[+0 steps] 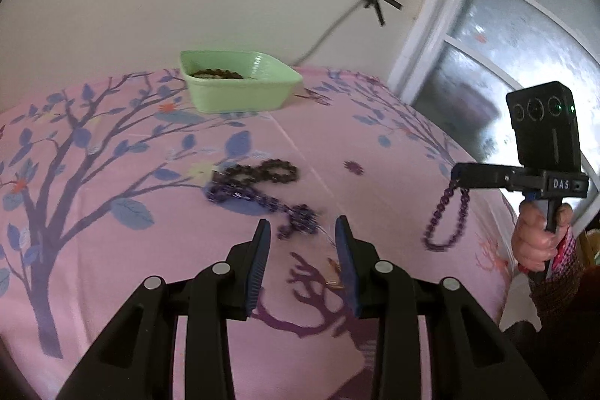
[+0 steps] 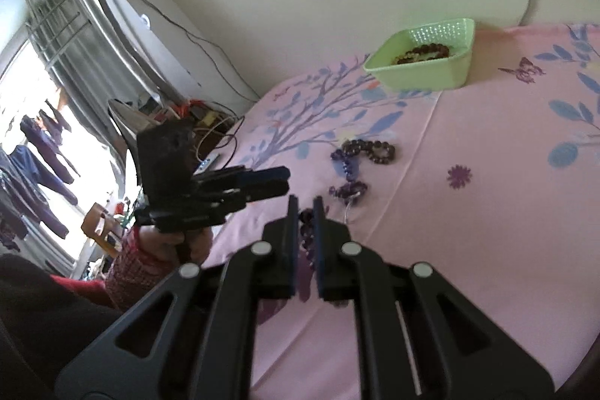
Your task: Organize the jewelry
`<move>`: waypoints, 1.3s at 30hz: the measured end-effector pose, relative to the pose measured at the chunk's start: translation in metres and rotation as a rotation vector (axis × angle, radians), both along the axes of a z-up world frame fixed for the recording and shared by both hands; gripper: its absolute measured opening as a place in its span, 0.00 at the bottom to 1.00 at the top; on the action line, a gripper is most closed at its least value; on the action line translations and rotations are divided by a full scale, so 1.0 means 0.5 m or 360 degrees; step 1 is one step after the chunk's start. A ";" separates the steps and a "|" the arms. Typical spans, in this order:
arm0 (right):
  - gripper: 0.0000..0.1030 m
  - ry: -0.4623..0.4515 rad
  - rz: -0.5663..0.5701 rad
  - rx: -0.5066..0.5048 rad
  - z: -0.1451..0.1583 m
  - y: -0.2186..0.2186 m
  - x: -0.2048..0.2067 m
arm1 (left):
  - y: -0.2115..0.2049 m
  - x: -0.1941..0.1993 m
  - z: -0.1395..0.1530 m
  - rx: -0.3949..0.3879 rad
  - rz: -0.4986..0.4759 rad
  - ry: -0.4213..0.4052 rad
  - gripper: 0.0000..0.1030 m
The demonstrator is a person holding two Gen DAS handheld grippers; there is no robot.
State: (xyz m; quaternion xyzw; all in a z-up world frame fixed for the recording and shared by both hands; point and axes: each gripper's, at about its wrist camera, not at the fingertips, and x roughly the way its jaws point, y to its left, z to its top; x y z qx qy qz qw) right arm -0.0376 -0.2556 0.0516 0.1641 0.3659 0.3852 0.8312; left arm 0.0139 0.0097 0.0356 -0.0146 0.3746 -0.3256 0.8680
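Right tongs [image 2: 303, 203] pinched on a purple bead bracelet [image 1: 446, 220]; the loop hangs free below the tips, off the bed. Left tongs [image 1: 302, 223] spread, nothing between them, hovering low over the pink bedsheet [image 1: 393, 152] and aimed at the bead pile [image 1: 258, 190].

The pile is dark purple strands tangled together, lying on the sheet just ahead of the left tips. How many pieces, can't tell. Green basket [image 1: 240, 89] sits at the far end of the bed, well apart from the pile, with a brown bead bracelet [image 2: 423, 52] already inside.

Handling, as a guess: beads are light and hard, but the string is limp, so a loop drapes and swings, as the hanging one shows. Round beads look slippery; pads should close across a single strand, between or over beads, not on a clump. Grabbing into the tangle may drag a neighbouring strand along. Best hold looks like the loose end nearest the left tips, or the open loop on the far side of the pile. The soft sheet gives under the tips and may get nipped along with the strand.
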 end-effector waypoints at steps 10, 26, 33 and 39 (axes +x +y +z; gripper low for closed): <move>0.49 -0.0023 -0.0280 -0.0252 -0.057 -0.018 0.018 | -0.065 -0.065 -0.019 0.0100 -0.0158 -0.0043 0.50; 0.49 -0.0141 0.0001 -0.0486 -0.040 0.140 0.102 | -0.012 -0.021 -0.047 0.0076 -0.0036 0.0020 0.04; 0.41 -0.0168 0.0147 -0.0689 -0.031 0.272 0.230 | 0.064 -0.036 -0.018 -0.0056 0.0088 -0.0005 0.04; 0.08 0.0147 0.0164 -0.0703 -0.093 0.263 0.328 | 0.044 -0.049 -0.026 -0.0080 0.0018 0.0013 0.05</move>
